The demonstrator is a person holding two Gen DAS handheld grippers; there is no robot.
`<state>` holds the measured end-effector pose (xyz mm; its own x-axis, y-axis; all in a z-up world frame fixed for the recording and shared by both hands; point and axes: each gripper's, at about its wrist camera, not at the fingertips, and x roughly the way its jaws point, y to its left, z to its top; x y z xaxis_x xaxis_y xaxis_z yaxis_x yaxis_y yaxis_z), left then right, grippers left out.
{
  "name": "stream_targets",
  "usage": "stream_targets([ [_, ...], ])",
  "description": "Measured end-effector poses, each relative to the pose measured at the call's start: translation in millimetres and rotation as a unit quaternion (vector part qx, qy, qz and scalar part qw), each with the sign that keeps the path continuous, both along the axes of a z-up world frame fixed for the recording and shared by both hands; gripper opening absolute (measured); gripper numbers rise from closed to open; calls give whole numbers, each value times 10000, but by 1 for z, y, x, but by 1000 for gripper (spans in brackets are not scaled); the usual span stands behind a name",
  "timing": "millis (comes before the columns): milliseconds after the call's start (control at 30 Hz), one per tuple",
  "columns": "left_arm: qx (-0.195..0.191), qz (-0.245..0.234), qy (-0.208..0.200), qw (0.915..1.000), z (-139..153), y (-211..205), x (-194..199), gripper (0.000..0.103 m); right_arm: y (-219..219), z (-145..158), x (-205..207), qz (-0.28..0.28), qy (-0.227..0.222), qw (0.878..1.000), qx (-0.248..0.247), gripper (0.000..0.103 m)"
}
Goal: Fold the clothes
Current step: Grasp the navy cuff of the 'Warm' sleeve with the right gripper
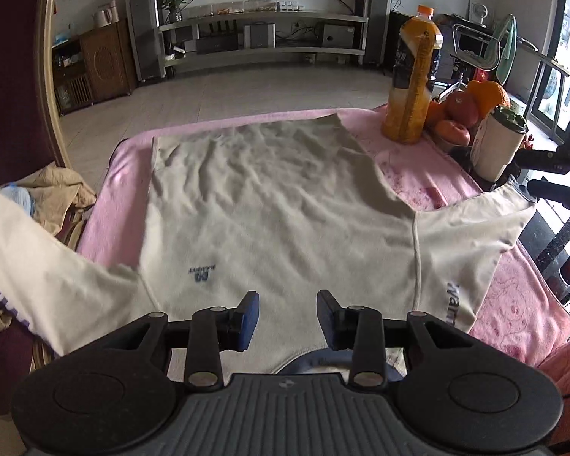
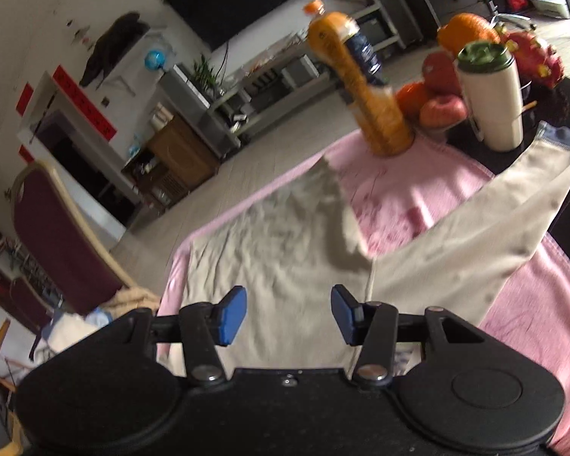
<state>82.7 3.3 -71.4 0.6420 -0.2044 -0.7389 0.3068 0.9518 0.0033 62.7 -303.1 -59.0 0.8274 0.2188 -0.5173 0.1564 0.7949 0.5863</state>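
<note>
From the left wrist we see our left gripper (image 1: 288, 321) above the cream shirt (image 1: 269, 205), its 2 blue fingers (image 1: 247, 319) apart with nothing between them. The shirt lies spread flat on a pink blanket (image 1: 513, 304).

From the right wrist, our right gripper (image 2: 288, 315) hangs over the shirt, its pads apart and empty; a sleeve (image 2: 475, 235) stretches toward a white cup (image 2: 494, 106) beside a juice bottle (image 2: 372, 106).

A pale beige long-sleeved cotton shirt (image 1: 277, 205), with a small dark blue logo on its chest and a blue-grey cuff, lies on a pink fleece blanket (image 1: 513, 304) printed with darker pink figures. To the far right stand an orange plastic juice bottle (image 1: 412, 76) with a dark label, red and orange fruit (image 1: 471, 106), and a cream tumbler with a green lid (image 1: 494, 144).
</note>
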Motion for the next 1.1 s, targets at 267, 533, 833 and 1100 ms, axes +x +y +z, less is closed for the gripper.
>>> stream_targets([
  [267, 205, -372, 442, 9981, -34, -54, 16, 37, -136, -26, 27, -1739, 156, 9844, 210, 41],
  [533, 446, -602, 856, 9935, -66, -99, 35, 37, -244, -93, 62, -2849, 1122, 9517, 234, 33],
  [833, 636, -682, 1029, 9903, -88, -120, 47, 37, -292, -141, 97, -3024, 1673, 9381, -218, 27],
  [1100, 580, -588, 1112, 9904, -91, -117, 48, 37, -271, -147, 129, -2572, 2116, 9300, -1554, 24],
])
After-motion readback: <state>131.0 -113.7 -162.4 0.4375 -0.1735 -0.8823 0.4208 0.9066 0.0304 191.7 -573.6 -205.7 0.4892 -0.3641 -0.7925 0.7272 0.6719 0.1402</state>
